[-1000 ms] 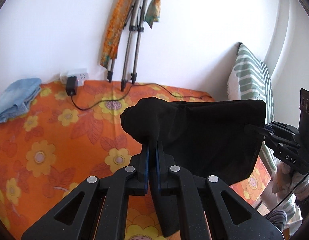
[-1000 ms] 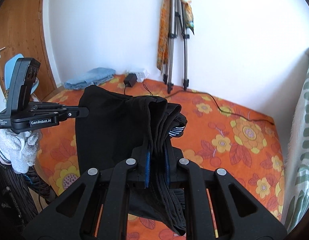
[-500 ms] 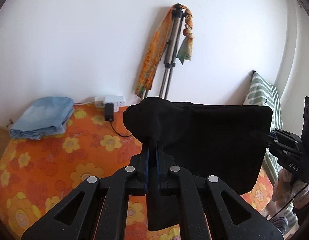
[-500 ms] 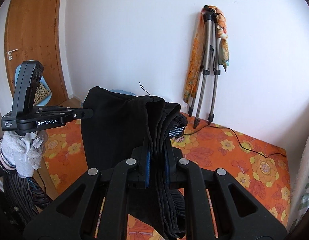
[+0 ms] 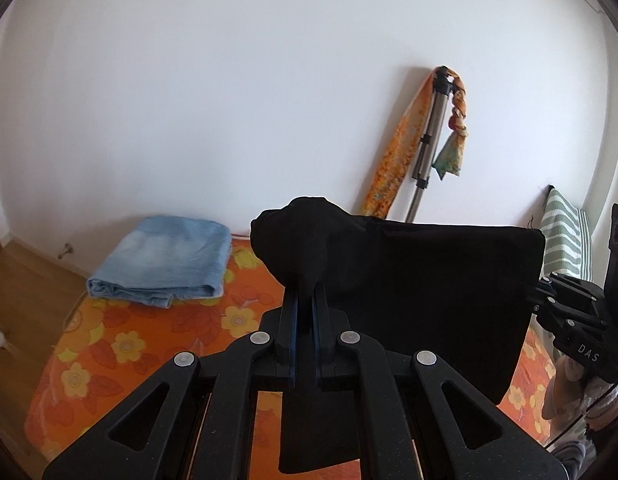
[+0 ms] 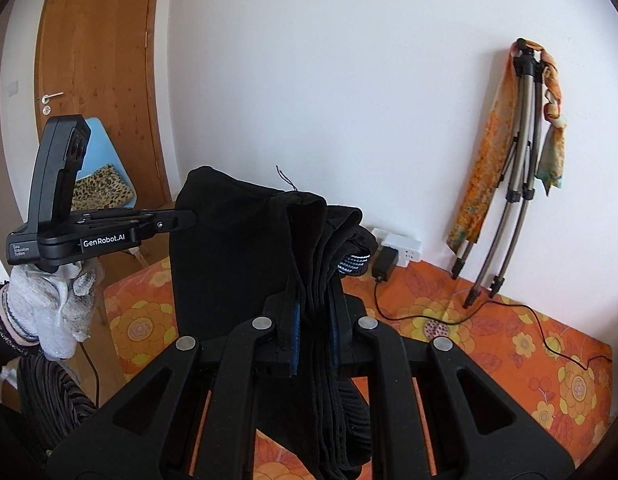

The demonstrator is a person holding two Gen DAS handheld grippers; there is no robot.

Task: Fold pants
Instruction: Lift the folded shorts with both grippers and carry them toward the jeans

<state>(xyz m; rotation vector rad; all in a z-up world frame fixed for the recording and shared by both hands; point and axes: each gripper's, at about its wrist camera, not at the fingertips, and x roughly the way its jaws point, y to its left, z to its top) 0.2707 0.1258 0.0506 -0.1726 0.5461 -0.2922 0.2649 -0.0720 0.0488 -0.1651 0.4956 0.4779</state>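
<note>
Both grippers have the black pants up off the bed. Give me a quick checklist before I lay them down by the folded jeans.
1. Left gripper shut on black pants: ok.
2. Right gripper shut on bunched layers: ok.
3. Top edge taut between grippers: ok.
4. Bottom hem clear of the bed: cannot tell.
5. Folded jeans lying apart from the pants: ok.
6. Charger cable on the bedspread: not ok.

black pants hide tripod feet, power strip

Both wrist views perhaps sharing tripod
</note>
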